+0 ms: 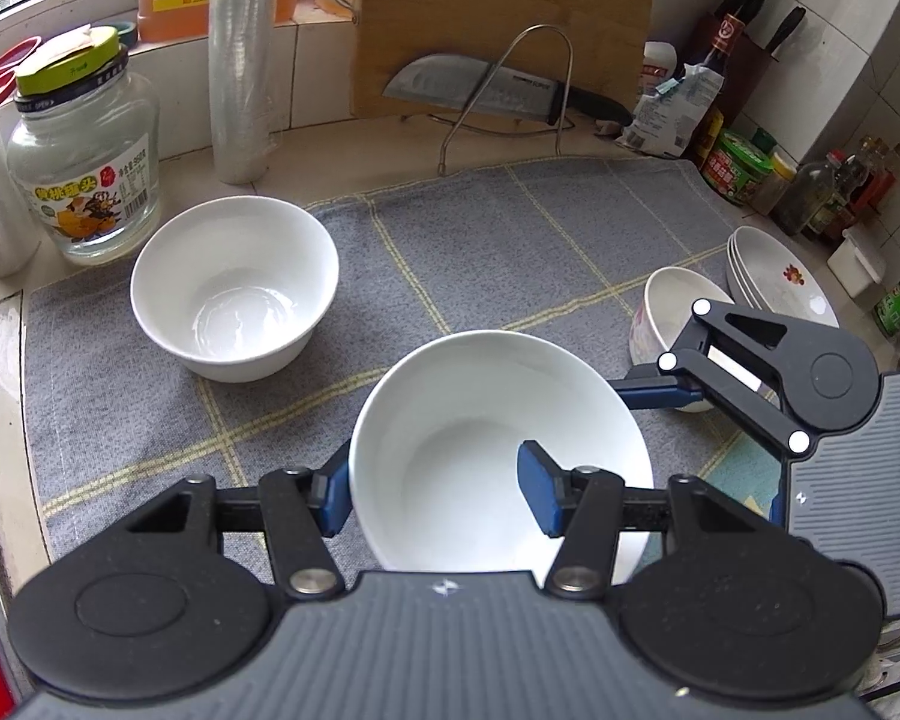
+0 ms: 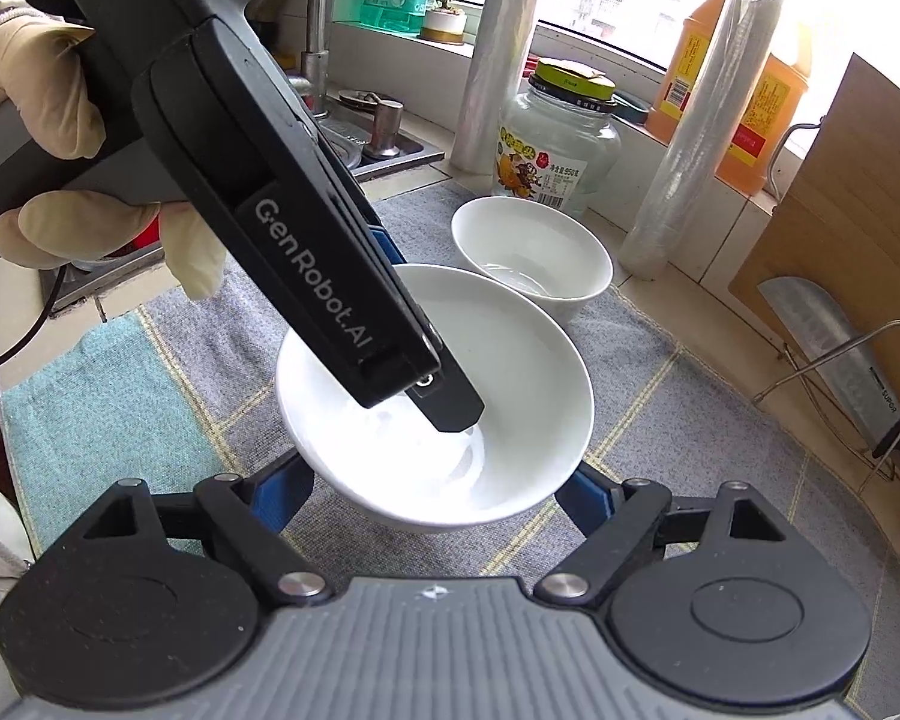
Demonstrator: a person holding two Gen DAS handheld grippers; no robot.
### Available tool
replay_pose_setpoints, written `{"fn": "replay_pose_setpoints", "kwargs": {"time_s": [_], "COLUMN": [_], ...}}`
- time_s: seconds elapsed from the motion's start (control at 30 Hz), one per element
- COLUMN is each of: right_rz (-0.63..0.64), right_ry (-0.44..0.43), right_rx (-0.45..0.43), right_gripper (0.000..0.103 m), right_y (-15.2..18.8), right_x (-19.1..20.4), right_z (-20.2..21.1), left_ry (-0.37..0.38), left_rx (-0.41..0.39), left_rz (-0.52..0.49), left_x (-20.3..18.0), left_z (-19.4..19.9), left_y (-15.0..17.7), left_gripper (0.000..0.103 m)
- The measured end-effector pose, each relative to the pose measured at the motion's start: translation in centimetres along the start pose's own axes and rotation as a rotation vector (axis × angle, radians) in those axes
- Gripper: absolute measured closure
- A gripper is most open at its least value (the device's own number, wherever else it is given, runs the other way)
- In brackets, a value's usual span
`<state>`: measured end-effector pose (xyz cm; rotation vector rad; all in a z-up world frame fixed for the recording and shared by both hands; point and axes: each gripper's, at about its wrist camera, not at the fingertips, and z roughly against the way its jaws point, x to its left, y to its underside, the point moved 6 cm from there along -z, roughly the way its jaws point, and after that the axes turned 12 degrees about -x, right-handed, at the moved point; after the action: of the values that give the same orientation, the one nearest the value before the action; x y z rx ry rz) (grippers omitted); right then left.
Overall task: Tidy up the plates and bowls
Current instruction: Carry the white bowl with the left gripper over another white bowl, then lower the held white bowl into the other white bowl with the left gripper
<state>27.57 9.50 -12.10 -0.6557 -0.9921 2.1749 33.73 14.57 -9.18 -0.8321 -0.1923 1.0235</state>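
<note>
A plain white bowl (image 1: 486, 420) (image 2: 528, 408) hangs tilted just above the grey checked cloth (image 1: 510, 228). My left gripper (image 1: 438, 495) is shut on its near wall, one blue pad outside and one inside. My right gripper (image 2: 435, 492) holds the same bowl, its blue pads pressed against both sides of the lower body; one of its fingers (image 1: 660, 390) shows at the bowl's right side. A second white bowl (image 1: 234, 288) (image 2: 531, 252) stands upright on the cloth. At the right lie a small patterned bowl (image 1: 666, 312) and a leaning stack of plates (image 1: 780, 276).
A glass jar (image 1: 84, 180) and a roll of plastic wrap (image 1: 240, 60) stand behind the second bowl. A cutting board (image 1: 498, 12) with a cleaver (image 1: 450, 84) on a wire rack lines the back. Condiment bottles (image 1: 822, 198) crowd the right corner. The sink (image 2: 378, 144) is beyond the cloth.
</note>
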Motion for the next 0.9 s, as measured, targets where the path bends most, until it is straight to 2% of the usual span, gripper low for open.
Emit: {"fn": "replay_pose_setpoints", "kwargs": {"time_s": [0.3,0.9], "right_rz": [-0.038,-0.132], "right_ry": [0.034,0.185], "right_rx": [-0.022,-0.034], "right_gripper": [0.013,0.013], "right_y": [0.8,5.0], "right_x": [-2.5,-8.8], "right_z": [2.9,9.4], "left_ry": [0.025,0.130], "left_rx": [-0.023,-0.027], "left_rz": [-0.043,-0.201], "left_x": [-3.5,-12.8], "left_z": [-0.5,-4.6], "left_y": [-1.8,-5.2], "left_gripper": [0.049,0.049]}}
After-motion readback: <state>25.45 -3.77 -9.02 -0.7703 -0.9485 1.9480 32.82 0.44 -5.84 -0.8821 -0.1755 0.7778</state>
